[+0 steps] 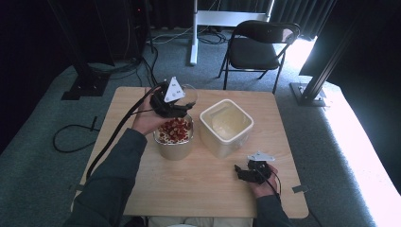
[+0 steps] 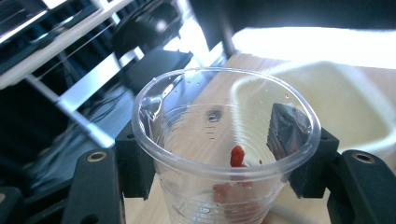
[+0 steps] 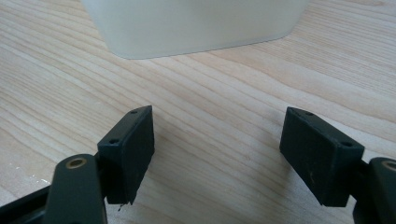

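Wooden table [image 1: 198, 184] w/ a person seated at the near edge, forearms in dark sleeves coming in from the bottom of the high view.

Left gripper [image 1: 182, 105] is up over the table's far-left area, jaws clamped on a clear plastic cup [image 1: 188, 96]. In the left gripper view the cup [image 2: 224, 140] sits between the two black jaws, one pad on each side of its wall, rim facing the camera. Cup is nearly empty: a few red bits [image 2: 237, 156] stuck to the inside wall and near the bottom. The grey three-cornered plate on top of that gripper has small dark marks; too small to read.

Just below the cup stands a round metal-looking container [image 1: 174, 142] heaped w/ red pieces [image 1: 176, 128], some pale bits mixed in. Right beside it, close but whether touching can't be told, is a square cream-white plastic tub [image 1: 226, 126], open top, pale inside.

Right gripper [image 1: 239, 174] rests low by the table's near-right edge, held in the person's right hand [image 1: 262, 185]. In the right gripper view its jaws stand wide apart w/ nothing between them, bare wood grain below, and the tub's wall [image 3: 196, 25] ahead.

Behind the table: black folding chair [image 1: 260, 45] on grey carpet, cables on the floor.

No readable brand or label anywhere.
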Available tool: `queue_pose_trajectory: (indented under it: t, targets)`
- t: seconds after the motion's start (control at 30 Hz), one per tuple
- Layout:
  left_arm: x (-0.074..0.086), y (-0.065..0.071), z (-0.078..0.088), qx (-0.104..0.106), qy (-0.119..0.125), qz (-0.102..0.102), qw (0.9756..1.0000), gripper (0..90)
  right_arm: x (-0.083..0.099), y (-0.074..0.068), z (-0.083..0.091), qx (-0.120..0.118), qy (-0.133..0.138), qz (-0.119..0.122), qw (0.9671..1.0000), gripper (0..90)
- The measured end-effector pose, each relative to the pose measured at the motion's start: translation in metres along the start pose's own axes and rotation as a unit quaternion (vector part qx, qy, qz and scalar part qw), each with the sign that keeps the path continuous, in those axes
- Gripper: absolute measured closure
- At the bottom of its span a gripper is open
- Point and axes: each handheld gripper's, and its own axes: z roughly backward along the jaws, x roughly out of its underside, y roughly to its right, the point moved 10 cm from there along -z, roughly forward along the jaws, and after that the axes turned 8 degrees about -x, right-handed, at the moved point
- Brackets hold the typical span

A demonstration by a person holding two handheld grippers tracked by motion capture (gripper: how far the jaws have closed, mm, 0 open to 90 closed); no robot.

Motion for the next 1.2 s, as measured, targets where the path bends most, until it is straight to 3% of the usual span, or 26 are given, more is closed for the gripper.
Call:
queue_pose_trajectory:
  t: [0.07, 0.1, 0.13, 0.2, 0.33, 0.53, 0.67, 0.73, 0.77, 0.83, 0.9, 1.0, 1.07, 1.17, 1.2]
  targets:
    - [-0.010, 0.005, -0.002, 0.014, 0.017, 0.020, 0.9996, 37.5, 0.000, -0.001, 0.000, -0.001, -0.001, 0.001, 1.0000, 25.6]
    - [-0.010, 0.005, -0.002, 0.014, 0.017, 0.020, 0.9996, 37.5, 0.000, -0.001, 0.000, -0.001, -0.001, 0.001, 1.0000, 25.6]
    - [-0.020, 0.009, -0.005, 0.035, 0.037, 0.050, 0.9974, 37.5, 0.000, -0.001, 0.000, -0.001, -0.001, 0.002, 1.0000, 25.6]
    - [-0.027, 0.011, -0.009, 0.055, 0.055, 0.090, 0.9929, 37.5, 0.000, -0.001, 0.000, -0.002, -0.002, 0.003, 1.0000, 25.6]
    - [-0.031, 0.013, -0.016, 0.073, 0.070, 0.134, 0.9858, 37.5, -0.001, -0.001, -0.001, -0.004, -0.002, 0.005, 1.0000, 25.6]
    - [-0.032, 0.026, -0.029, 0.083, 0.066, 0.145, 0.9838, 37.2, -0.001, -0.002, -0.001, -0.004, -0.003, 0.006, 1.0000, 25.6]
    - [-0.043, 0.046, -0.041, 0.092, 0.068, 0.136, 0.9841, 36.2, -0.001, -0.003, -0.001, -0.005, -0.003, 0.008, 0.9999, 25.6]
    - [-0.043, 0.046, -0.041, 0.092, 0.068, 0.136, 0.9841, 35.9, -0.001, -0.004, -0.001, -0.006, -0.004, 0.008, 0.9999, 25.6]
    - [-0.052, 0.061, -0.050, 0.105, 0.073, 0.138, 0.9821, 35.6, -0.001, -0.004, -0.001, -0.007, -0.004, 0.007, 0.9999, 25.6]
    - [-0.055, 0.071, -0.057, 0.111, 0.069, 0.137, 0.9819, 35.1, -0.001, -0.004, -0.001, -0.007, -0.004, 0.008, 0.9999, 25.6]
    - [-0.056, 0.079, -0.064, 0.119, 0.072, 0.140, 0.9803, 34.5, -0.001, -0.004, -0.001, -0.007, -0.004, 0.009, 0.9999, 25.6]
    - [-0.052, 0.086, -0.075, 0.126, 0.065, 0.154, 0.9778, 33.6, -0.001, -0.005, -0.001, -0.008, -0.004, 0.009, 0.9999, 25.6]
    - [-0.047, 0.089, -0.083, 0.125, 0.053, 0.156, 0.9784, 32.1, -0.001, -0.005, -0.001, -0.007, -0.004, 0.010, 0.9999, 25.6]
    - [-0.041, 0.096, -0.090, 0.142, 0.042, 0.157, 0.9764, 26.6, 0.000, -0.005, -0.001, -0.007, -0.004, 0.010, 0.9999, 25.6]
    - [-0.039, 0.096, -0.092, 0.142, 0.035, 0.155, 0.9769, 22.3, 0.000, -0.005, -0.001, -0.008, -0.005, 0.010, 0.9999, 25.5]
